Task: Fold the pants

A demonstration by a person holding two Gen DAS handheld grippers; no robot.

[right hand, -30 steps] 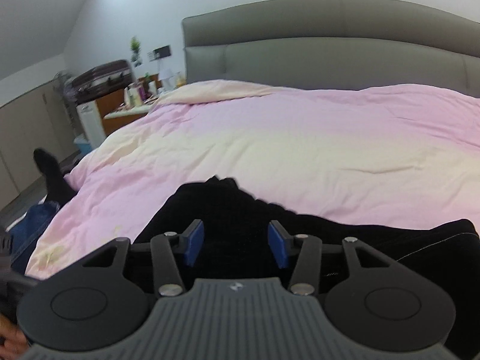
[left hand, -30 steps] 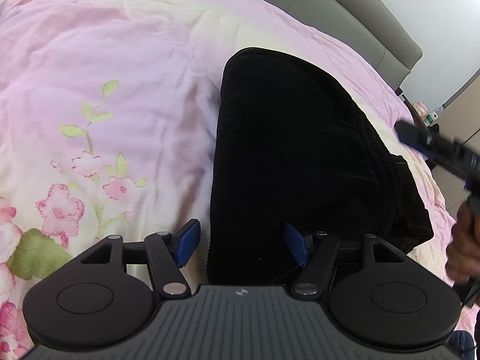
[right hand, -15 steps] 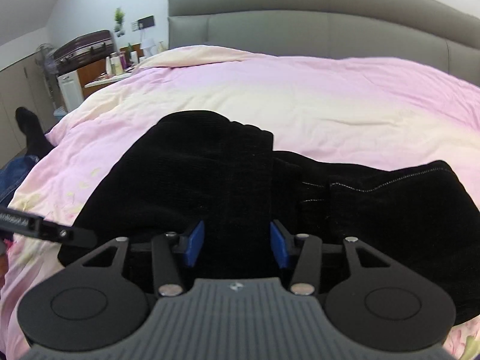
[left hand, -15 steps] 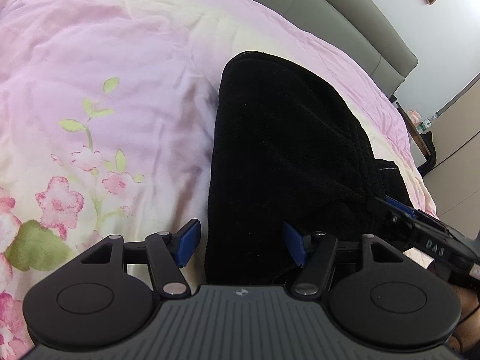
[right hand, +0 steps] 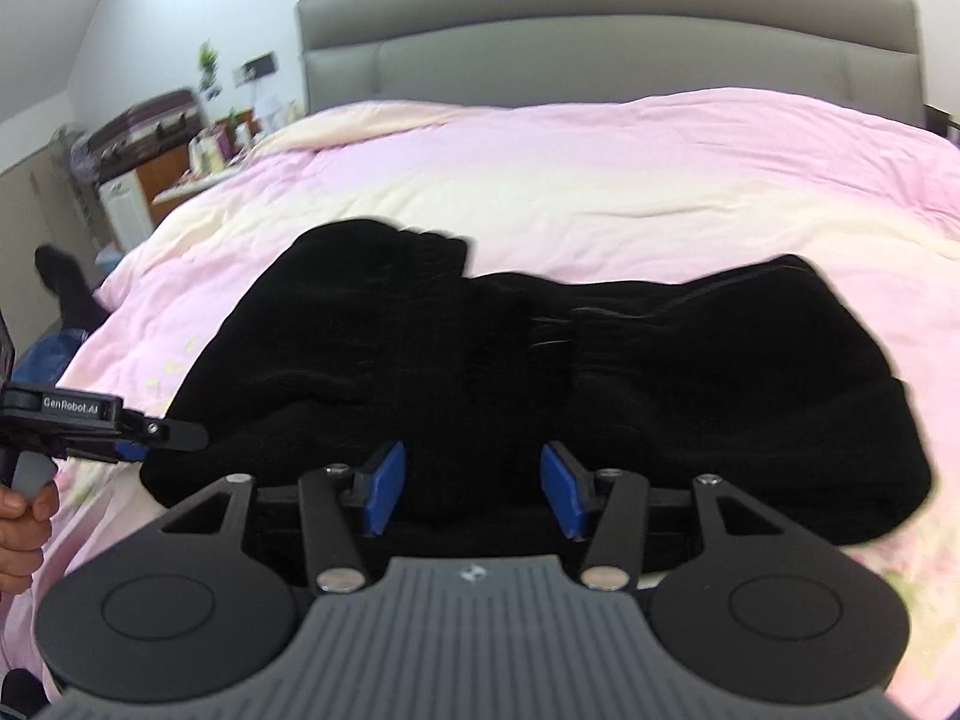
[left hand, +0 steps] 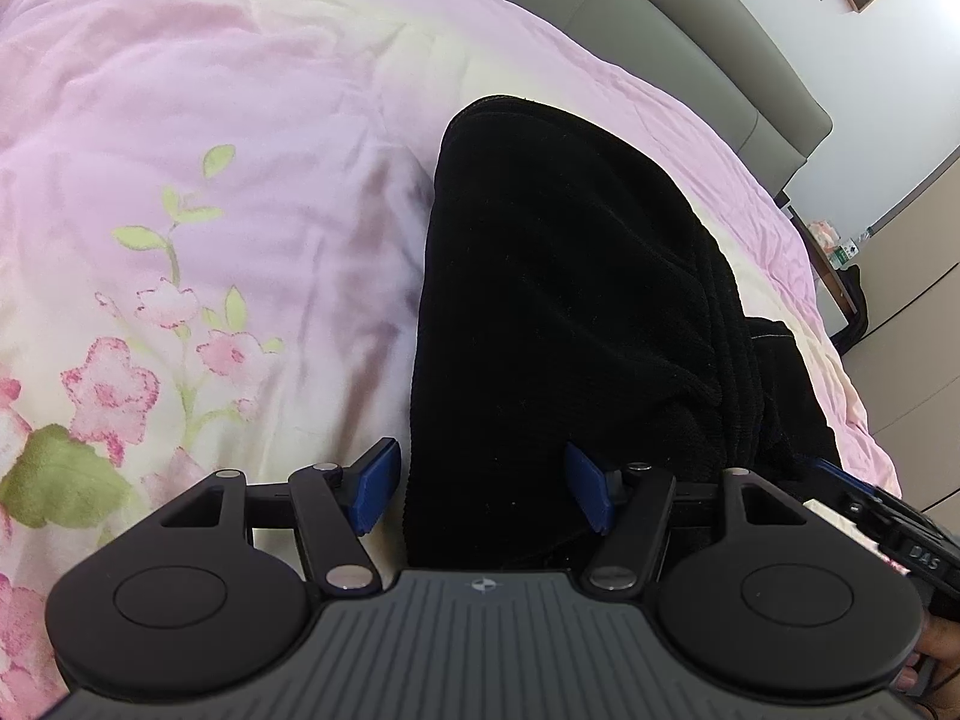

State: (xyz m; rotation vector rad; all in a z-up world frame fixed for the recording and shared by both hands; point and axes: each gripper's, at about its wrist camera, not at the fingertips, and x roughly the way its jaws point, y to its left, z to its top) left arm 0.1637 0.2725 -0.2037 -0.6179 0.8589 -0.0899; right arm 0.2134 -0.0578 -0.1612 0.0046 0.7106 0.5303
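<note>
Black pants [left hand: 570, 300] lie folded in a thick bundle on the pink bedspread [left hand: 240, 150]. My left gripper [left hand: 483, 480] hangs open over the bundle's near end. The left edge of the cloth runs between its blue pads [left hand: 375, 480], which do not press on it. In the right wrist view the pants [right hand: 690, 372] stretch across the bed. My right gripper [right hand: 474, 492] hovers low at their near edge, jaws opening, with black cloth below and between the pads but not gripped. The left gripper [right hand: 129, 429] shows at the left edge there; the right gripper [left hand: 888, 531] shows at lower right in the left wrist view.
A grey padded headboard [right hand: 600, 48] closes the far side of the bed. Left of the bed stand a cluttered wooden nightstand [right hand: 180, 168] and a suitcase [right hand: 150, 123]. A person's hand [right hand: 21, 525] holds the left gripper's handle. Floral print [left hand: 120, 384] covers the bedspread's near part.
My right gripper came down and forward over the pants, and its jaws spread a little wider. In the left wrist view it dropped from upper right to lower right. The left gripper kept still.
</note>
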